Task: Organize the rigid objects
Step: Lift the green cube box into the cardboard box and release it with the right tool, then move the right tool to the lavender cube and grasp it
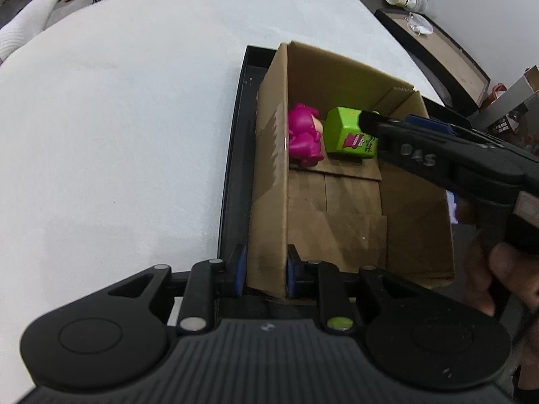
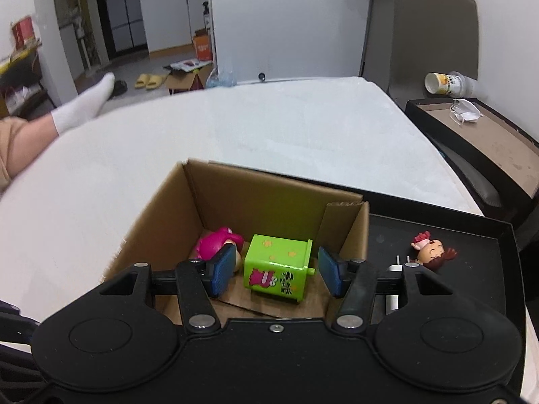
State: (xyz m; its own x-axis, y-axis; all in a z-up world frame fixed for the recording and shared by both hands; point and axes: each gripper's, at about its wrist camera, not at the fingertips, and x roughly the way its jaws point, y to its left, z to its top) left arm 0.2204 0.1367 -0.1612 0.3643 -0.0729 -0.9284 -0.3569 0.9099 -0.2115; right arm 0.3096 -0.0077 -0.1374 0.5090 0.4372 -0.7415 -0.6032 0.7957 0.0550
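The left gripper (image 1: 266,271) is pinched narrow on the near left wall of the cardboard box (image 1: 269,181), one blue pad outside the wall and one inside, holding it. Just outside that wall runs the rim of a black tray (image 1: 232,168), in which the box stands, and beyond that spreads a white table top (image 1: 118,118).

The right gripper (image 2: 276,271) reaches into the box from the other side with its jaws about half apart, and neither pad (image 2: 224,267) presses on anything. Between and just beyond its fingertips lies a green toy box (image 2: 276,266) with a pink cartoon print, tipped on its side on the cardboard floor; gaps show between it and both pads. To the left of the left pad, against the box wall, lies a magenta toy figure (image 2: 215,242), just beside the green one. To the right of the gripper, outside the cardboard wall, a small doll with red-brown hair (image 2: 429,252) lies on the tray floor. In the left wrist view a hand (image 1: 498,266) grips the right tool's handle.
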